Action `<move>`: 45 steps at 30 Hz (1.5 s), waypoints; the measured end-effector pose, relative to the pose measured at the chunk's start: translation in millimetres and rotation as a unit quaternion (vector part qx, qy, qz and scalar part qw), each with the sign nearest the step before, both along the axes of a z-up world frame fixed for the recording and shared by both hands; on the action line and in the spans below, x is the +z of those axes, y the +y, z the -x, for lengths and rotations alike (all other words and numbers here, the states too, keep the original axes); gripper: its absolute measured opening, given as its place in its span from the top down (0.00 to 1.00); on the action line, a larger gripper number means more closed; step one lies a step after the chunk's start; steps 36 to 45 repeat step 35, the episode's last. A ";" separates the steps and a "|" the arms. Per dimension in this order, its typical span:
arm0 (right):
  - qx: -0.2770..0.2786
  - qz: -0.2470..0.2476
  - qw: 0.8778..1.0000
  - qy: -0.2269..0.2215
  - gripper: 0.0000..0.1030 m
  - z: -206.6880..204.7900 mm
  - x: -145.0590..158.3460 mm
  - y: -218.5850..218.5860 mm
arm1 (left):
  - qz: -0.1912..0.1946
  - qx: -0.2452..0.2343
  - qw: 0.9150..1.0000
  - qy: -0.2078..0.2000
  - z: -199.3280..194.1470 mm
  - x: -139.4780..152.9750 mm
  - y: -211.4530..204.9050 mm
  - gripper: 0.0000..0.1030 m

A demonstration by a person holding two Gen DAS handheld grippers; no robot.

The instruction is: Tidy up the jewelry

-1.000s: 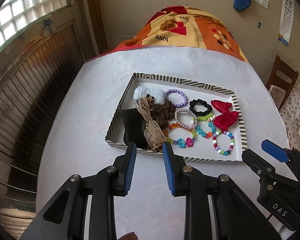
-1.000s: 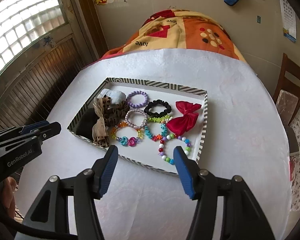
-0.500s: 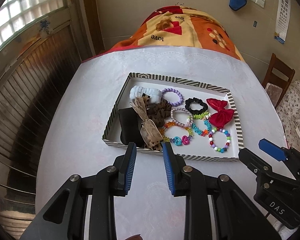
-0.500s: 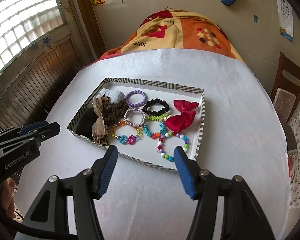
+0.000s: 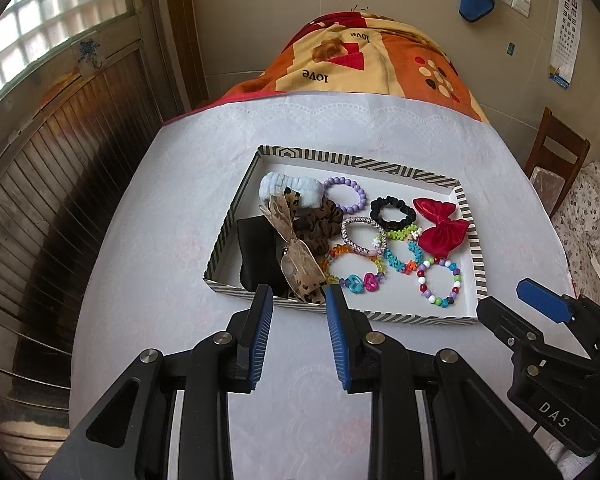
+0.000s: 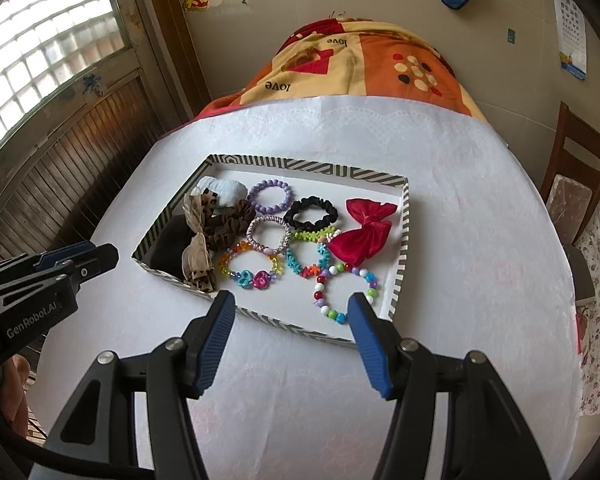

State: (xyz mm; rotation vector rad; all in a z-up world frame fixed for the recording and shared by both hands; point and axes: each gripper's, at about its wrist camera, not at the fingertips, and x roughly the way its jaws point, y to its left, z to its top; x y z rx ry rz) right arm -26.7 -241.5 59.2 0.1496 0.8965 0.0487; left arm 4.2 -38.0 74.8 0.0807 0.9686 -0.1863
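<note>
A striped-rim white tray on the white table holds several bracelets and hair ties: a red bow, a black scrunchie, a purple bead bracelet, a multicolour bead bracelet, a leopard ribbon bow. My left gripper is open and empty, just before the tray's near rim. My right gripper is open wide and empty, over the tray's near edge.
The white-covered table ends at an orange patterned blanket at the far side. A wooden chair stands at the right. A wood-panelled wall and window lie left. Each gripper shows in the other's view: right, left.
Both grippers have drawn back slightly from the tray, which now sits a little farther off. The jaws have not changed and nothing in the tray has moved.
</note>
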 end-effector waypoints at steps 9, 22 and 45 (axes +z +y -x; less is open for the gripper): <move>0.000 -0.001 1.000 0.001 0.40 -0.8 -0.3 -1.1 | -0.001 0.002 1.000 0.005 -1.2 -3.3 -1.7 0.82; 0.001 -0.001 1.000 0.003 0.40 -0.7 -3.3 -0.8 | 0.000 0.002 1.000 0.010 -2.1 -5.5 -2.7 0.82; 0.001 -0.001 1.000 0.008 0.40 -1.9 -8.3 -3.3 | 0.001 -0.002 1.000 0.007 -4.7 -9.8 -5.6 0.82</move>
